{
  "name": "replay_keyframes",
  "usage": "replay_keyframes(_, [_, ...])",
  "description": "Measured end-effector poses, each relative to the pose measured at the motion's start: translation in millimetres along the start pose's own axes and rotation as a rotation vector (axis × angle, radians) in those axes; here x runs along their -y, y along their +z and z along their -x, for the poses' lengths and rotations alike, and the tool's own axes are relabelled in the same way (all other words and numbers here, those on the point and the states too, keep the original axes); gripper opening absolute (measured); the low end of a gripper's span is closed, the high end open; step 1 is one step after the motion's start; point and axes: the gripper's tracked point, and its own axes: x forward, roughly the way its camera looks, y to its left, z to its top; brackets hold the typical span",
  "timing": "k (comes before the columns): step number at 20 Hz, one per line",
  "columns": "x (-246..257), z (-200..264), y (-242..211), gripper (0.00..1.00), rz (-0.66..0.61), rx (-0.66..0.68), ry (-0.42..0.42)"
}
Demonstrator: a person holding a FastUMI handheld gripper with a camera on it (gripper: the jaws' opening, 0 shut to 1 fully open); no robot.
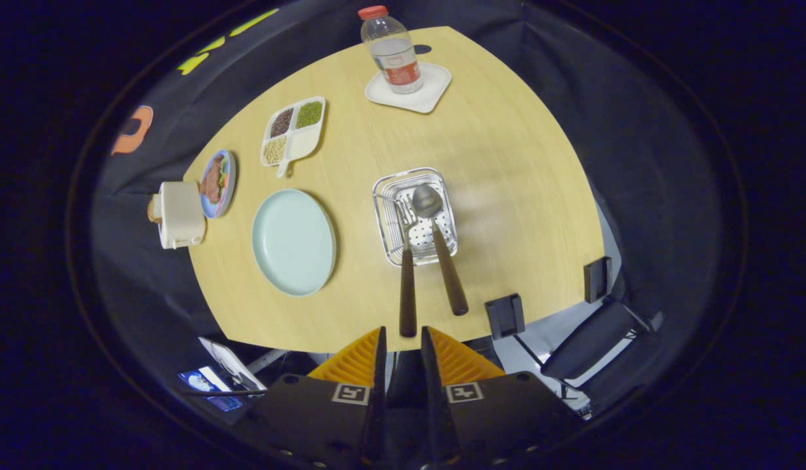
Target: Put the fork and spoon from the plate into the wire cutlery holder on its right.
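The fork (406, 261) and the spoon (438, 245) both stand in the wire cutlery holder (391, 243), heads down inside the basket and dark handles leaning out over its near rim toward the near edge of the desk (507, 170). Their long axes run almost straight from the holder toward the tongs (401, 343); the fork's handle is the closer to straight, while the spoon's handle slants a little to the right. The fork's handle end sits just ahead of the gap between the two fingers, not touching either one; the spoon's handle end lies a little farther off, to the right.

The tongs are held above the near edge of the desk, their fingers set narrowly apart with a slim gap and nothing between them.

The pale green plate (293, 241) lies bare, to the left of the holder. Toward the far edge stand a water bottle (392, 52) on a white coaster (416, 91) and a divided dish of beans (292, 130).
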Motion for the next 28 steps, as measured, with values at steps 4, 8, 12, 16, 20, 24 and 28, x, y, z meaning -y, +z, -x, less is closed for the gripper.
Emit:
replay_keyframes(4, [-11.7,4.4,8.4,0.67,0.053,0.068,0.007])
replay_keyframes(8, [-27.1,18.8,21.8,0.92,0.134,0.184,-0.008])
replay_keyframes(12, [-43.8,37.2,34.7,0.96,0.210,0.326,-0.013])
replay_keyframes(16, [-60.3,69.0,69.6,0.96,0.276,0.582,-0.035])
replay_keyframes(20, [-78.3,112.7,89.9,0.96,0.301,0.843,-0.006])
replay_keyframes(24, [-89.6,158.4,90.8,0.96,0.354,1.093,0.004])
replay_keyframes(28, [-104.8,192.2,81.5,0.96,0.355,1.294,0.052])
